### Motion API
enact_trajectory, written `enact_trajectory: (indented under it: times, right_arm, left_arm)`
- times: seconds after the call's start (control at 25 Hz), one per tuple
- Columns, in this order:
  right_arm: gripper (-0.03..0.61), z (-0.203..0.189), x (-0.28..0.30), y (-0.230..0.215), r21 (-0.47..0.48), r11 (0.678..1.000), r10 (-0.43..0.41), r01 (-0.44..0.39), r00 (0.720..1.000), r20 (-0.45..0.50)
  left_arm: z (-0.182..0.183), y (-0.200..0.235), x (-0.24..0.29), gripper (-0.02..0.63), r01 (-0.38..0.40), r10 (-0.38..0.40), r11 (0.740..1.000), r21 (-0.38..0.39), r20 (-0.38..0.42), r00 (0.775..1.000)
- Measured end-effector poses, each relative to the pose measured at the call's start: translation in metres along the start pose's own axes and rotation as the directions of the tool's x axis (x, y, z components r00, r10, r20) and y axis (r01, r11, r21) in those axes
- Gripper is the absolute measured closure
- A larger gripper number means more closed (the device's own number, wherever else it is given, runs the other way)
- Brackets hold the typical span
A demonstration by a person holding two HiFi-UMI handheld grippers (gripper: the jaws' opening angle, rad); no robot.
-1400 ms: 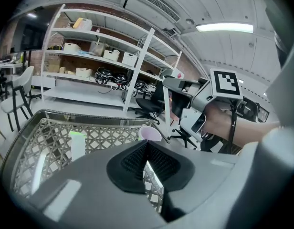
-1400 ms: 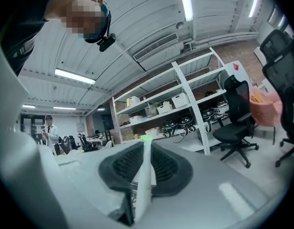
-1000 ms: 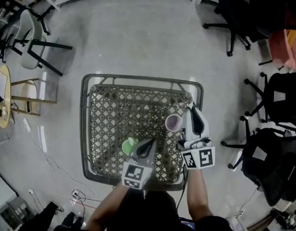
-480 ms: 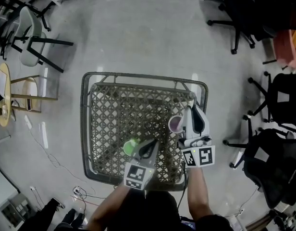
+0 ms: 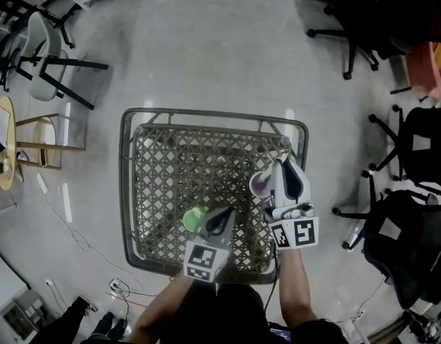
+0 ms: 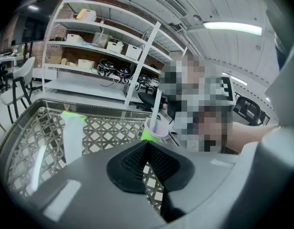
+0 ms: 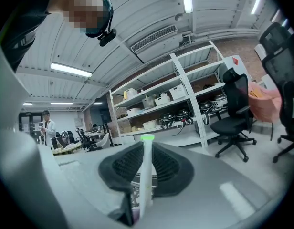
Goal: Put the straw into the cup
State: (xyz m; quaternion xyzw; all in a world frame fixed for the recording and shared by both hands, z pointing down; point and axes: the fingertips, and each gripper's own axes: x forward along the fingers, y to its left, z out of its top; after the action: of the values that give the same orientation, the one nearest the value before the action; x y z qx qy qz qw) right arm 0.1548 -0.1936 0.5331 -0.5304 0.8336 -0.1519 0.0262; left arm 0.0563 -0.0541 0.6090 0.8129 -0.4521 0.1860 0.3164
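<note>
Left gripper (image 6: 146, 146): jaws pressed together, nothing between them, over the front of the table (image 5: 163, 156). Straw (image 7: 145, 185): long axis near upright, lower end down inside the purple cup (image 5: 260, 185) at the table's right edge, upper end pointing up. It is a thin white tube with a green tip (image 7: 147, 138) on top. Right gripper (image 7: 147, 157): jaws narrowly apart, clamped on the straw's shaft above the cup.

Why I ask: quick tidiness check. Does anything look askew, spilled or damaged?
Nothing stands out. The purple cup stands upright on the lattice table, the straw is upright in the right gripper with its lower end at the cup's mouth, and no spill or damage shows.
</note>
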Motion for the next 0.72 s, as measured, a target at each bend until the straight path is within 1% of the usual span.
enact_trajectory:
  times: [0.72]
  right_arm:
    - [0.525, -0.016, -0.023, 0.001, -0.01, 1.0, -0.012, 0.011, 0.999, -0.045]
  left_arm:
    - [-0.005, -0.007, -0.004, 0.609, 0.001, -0.001, 1.0, 0.004, 0.01, 1.0]
